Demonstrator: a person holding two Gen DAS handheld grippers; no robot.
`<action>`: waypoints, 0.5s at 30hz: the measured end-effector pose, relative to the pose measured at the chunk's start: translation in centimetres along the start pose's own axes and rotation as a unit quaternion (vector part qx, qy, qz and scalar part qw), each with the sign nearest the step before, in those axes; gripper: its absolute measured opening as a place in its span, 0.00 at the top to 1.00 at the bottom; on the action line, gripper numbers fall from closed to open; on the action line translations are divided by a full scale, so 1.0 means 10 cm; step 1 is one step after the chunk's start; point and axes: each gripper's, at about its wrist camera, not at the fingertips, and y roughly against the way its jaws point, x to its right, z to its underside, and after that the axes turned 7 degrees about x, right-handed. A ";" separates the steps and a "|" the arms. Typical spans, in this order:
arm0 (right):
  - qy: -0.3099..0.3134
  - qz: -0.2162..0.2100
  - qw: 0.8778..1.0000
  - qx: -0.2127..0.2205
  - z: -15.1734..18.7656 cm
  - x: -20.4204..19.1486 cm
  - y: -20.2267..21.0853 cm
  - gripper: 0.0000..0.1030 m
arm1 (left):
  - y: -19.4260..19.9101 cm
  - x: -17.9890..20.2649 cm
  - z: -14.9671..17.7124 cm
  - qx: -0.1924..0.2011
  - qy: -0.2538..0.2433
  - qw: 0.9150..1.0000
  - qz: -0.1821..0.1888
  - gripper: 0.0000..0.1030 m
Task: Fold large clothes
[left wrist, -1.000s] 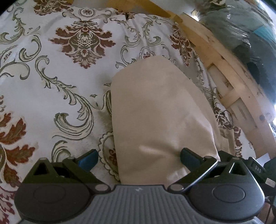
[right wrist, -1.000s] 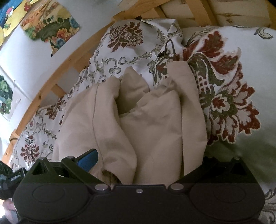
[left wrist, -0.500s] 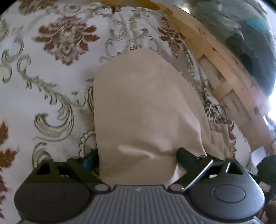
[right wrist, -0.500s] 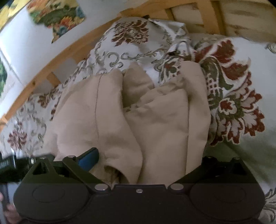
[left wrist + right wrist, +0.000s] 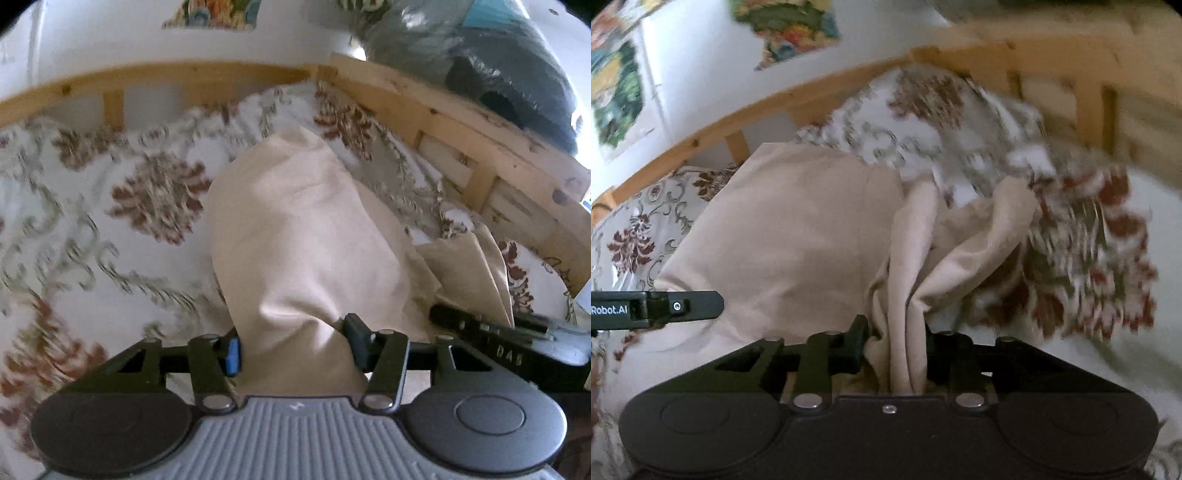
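Note:
A large beige garment (image 5: 303, 240) lies on a floral bedspread (image 5: 110, 236). My left gripper (image 5: 291, 345) is shut on its near edge, and the cloth rises from the jaws in a smooth hump. In the right wrist view the same beige garment (image 5: 798, 240) is bunched in folds, and my right gripper (image 5: 897, 347) is shut on a gathered bundle of it. The right gripper's body shows at the right of the left wrist view (image 5: 498, 332). The left gripper's body shows at the left of the right wrist view (image 5: 657, 308).
A wooden bed rail (image 5: 461, 122) runs along the back and right of the bed. Dark bagged bundles (image 5: 498, 62) sit beyond it. Paper pictures (image 5: 786, 26) hang on the white wall. A floral pillow (image 5: 960, 122) lies behind the garment.
Both grippers went from open around the cloth to shut on it. Both have lifted and tilted up, so the wall and bed rail now show.

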 end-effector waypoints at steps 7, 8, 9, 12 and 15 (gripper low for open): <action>0.027 -0.074 0.992 0.098 -0.36 -0.63 -0.27 0.96 | 0.05 -0.49 -0.43 0.013 -0.068 0.995 -0.066 0.45; 0.030 -0.082 0.992 0.090 -0.37 -0.71 -0.39 0.96 | -0.02 -0.58 -0.41 0.007 -0.076 0.994 -0.081 0.45; 0.033 -0.089 0.992 0.077 -0.35 -0.79 -0.57 0.95 | -0.14 -0.70 -0.36 -0.007 -0.085 0.992 -0.097 0.45; 0.015 -0.091 0.995 0.029 -0.20 -0.84 -0.98 0.77 | -0.39 -1.07 -0.15 -0.035 -0.031 0.992 -0.119 0.40; 0.002 -0.081 0.997 0.012 -0.04 -0.73 -1.13 0.67 | -0.39 -1.36 -0.09 -0.029 0.054 0.993 -0.106 0.39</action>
